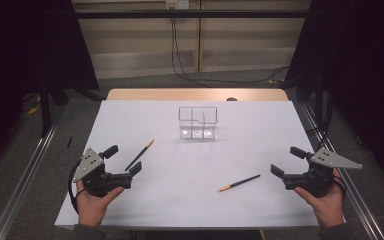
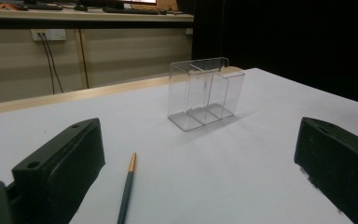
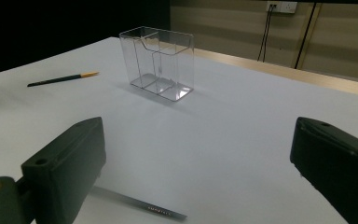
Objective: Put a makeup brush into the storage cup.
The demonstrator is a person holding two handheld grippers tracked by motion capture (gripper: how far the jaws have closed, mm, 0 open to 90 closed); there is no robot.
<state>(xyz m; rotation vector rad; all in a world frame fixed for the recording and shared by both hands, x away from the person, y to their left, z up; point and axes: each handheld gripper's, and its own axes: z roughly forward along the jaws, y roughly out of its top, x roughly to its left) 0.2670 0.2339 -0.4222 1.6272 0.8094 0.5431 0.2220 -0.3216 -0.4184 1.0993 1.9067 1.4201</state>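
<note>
A: Both tools are held near the table's front edge. The left gripper (image 1: 122, 159) stands with jaws wide apart and nothing between them; likewise the right gripper (image 1: 286, 161).

B: Count noted: two pencils, one clear divided holder (image 1: 197, 122), set mid-table toward the back.

A: The left pencil (image 1: 140, 155) lies just beside the left jaws; the right pencil (image 1: 239, 183) lies near the right gripper. Each should probably be approached squarely and gripped mid-shaft.

No readable text, label, brand, number or sign anywhere, apart from a faint line of printing on the dark pencil (image 3: 140, 204) lying on the white table (image 3: 242, 140) in the right gripper view, too small and blurred to make out.
</note>
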